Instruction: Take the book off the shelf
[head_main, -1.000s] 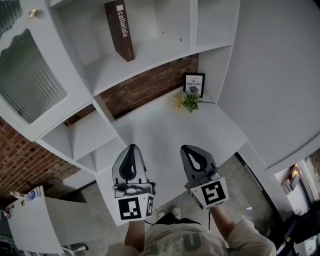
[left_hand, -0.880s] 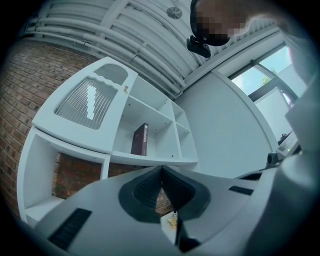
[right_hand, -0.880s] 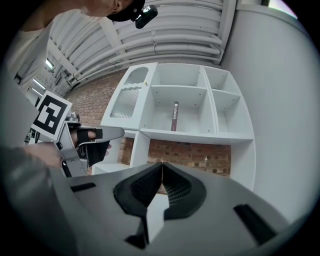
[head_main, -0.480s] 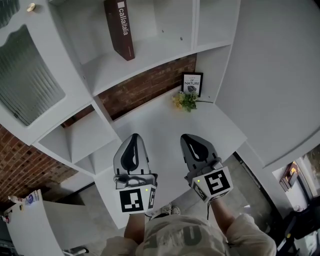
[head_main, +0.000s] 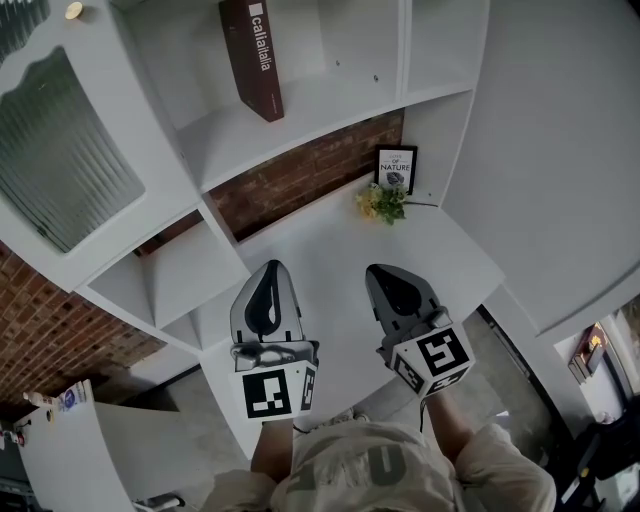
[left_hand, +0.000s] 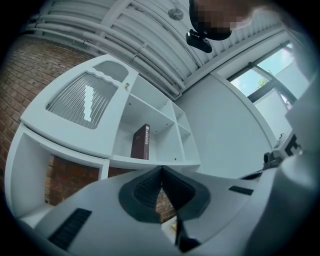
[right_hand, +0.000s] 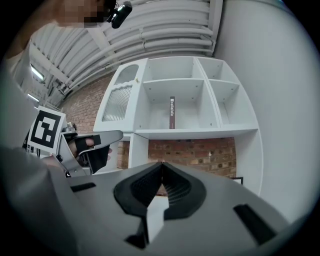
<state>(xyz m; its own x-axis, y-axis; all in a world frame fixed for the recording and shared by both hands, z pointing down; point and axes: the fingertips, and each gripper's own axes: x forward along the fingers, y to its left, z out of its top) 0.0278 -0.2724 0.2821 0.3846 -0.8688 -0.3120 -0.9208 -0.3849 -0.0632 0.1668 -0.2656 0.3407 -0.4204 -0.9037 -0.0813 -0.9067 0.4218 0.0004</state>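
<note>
While the maroon book (head_main: 252, 58) stands upright on the far shelf (head_main: 300, 112), the left claw (head_main: 267, 272) and right claw (head_main: 381, 274) hover side by side over the white table (head_main: 330, 240). Both are clenched, empty.

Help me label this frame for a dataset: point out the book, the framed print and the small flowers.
book (head_main: 255, 65), head view, middle of its dark spine.
framed print (head_main: 396, 169), head view, centre of the picture face.
flowers (head_main: 381, 203), head view, middle of the leafy bunch.
</note>
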